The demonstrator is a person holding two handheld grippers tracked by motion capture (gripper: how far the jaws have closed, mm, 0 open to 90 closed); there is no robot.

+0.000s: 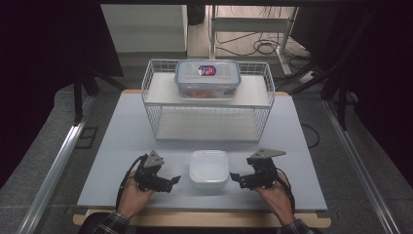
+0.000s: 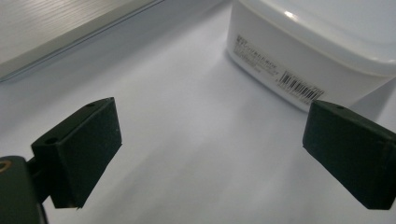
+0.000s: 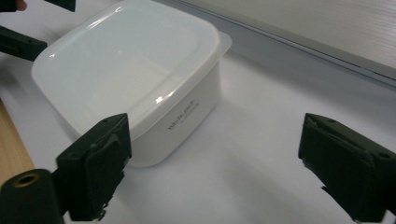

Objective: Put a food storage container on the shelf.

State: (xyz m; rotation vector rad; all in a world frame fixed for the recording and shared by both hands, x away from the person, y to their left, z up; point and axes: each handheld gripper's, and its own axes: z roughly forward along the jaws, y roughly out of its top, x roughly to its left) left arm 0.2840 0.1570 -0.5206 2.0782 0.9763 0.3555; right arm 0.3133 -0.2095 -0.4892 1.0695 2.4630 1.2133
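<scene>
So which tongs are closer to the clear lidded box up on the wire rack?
Right, narrowly. The right tongs sit below the box and slightly right; the left tongs sit a bit lower, slightly left.

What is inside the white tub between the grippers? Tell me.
The white tub has its translucent lid on. Through it shows only a pale, blurred interior; I can make out no contents, and the opaque walls hide the rest.

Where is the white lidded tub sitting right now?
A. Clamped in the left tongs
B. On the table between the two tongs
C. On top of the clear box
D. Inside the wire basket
B: the white tub rests on the table, with the left tongs and right tongs open at its sides.
</scene>
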